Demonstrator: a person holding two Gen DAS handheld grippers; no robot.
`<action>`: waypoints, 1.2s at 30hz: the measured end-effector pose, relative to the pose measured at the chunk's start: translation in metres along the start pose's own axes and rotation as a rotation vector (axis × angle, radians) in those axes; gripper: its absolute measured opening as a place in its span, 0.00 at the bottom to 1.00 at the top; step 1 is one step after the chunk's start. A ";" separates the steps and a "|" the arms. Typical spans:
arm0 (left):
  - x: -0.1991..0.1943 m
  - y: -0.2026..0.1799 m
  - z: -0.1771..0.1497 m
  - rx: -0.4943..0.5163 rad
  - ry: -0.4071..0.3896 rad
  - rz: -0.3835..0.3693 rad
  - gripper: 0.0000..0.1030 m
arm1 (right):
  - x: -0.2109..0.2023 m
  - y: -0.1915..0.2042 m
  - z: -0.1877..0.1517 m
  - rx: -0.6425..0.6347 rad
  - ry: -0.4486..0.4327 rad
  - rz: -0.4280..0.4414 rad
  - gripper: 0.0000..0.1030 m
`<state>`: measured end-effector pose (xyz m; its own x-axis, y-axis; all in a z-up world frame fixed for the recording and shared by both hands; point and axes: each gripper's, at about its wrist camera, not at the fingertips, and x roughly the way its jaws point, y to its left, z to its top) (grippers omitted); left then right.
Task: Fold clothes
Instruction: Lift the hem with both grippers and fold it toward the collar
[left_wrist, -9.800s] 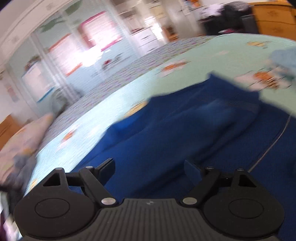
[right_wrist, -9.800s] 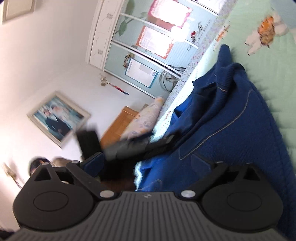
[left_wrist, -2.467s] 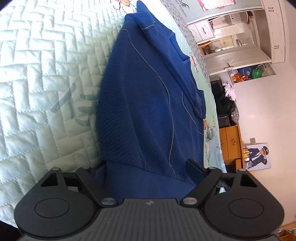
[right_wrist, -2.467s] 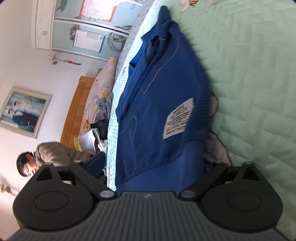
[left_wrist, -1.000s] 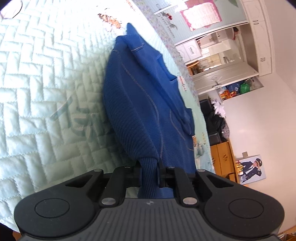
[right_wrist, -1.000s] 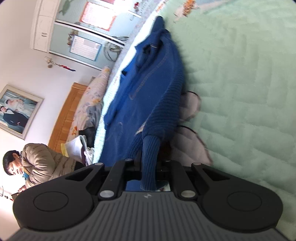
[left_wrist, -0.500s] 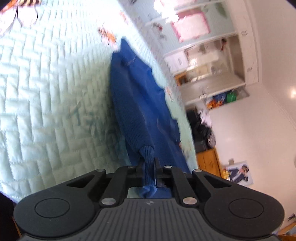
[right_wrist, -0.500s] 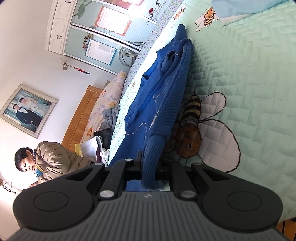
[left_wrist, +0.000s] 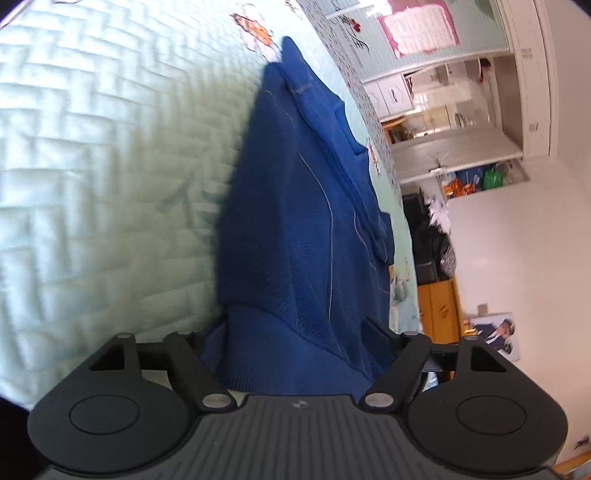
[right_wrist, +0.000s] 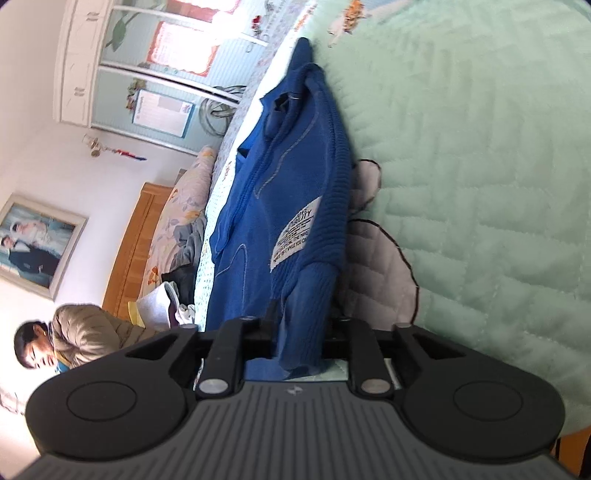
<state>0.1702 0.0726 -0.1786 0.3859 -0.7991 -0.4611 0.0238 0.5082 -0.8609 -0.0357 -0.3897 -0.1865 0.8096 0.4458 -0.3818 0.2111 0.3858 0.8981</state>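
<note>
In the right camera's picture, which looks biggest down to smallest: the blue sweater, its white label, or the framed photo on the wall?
1. Sweater, by far.
2. Framed photo.
3. Label, though it sits nearer the camera.

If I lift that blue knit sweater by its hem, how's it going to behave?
The blue sweater will probably sag and bunch: its ribbed hem already droops limp between the right gripper's opening jaws. The thick knit suggests some weight, and it should drag rather than slide on the quilted bedspread.

bed (left_wrist: 92, 184) | mint quilted cover | on it: blue sweater (left_wrist: 295, 221), spread flat
</note>
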 end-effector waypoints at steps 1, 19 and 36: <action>0.005 -0.002 0.000 0.008 0.008 0.005 0.48 | 0.001 -0.001 0.000 0.005 -0.002 0.002 0.28; -0.011 -0.040 0.005 0.089 -0.159 -0.105 0.11 | 0.002 0.047 0.008 -0.169 -0.048 0.053 0.11; 0.007 -0.098 0.086 0.132 -0.246 -0.099 0.11 | 0.056 0.113 0.083 -0.173 -0.043 0.095 0.11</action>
<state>0.2503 0.0447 -0.0785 0.5876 -0.7530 -0.2961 0.1862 0.4819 -0.8562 0.0795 -0.3881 -0.0883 0.8448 0.4533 -0.2845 0.0386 0.4785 0.8772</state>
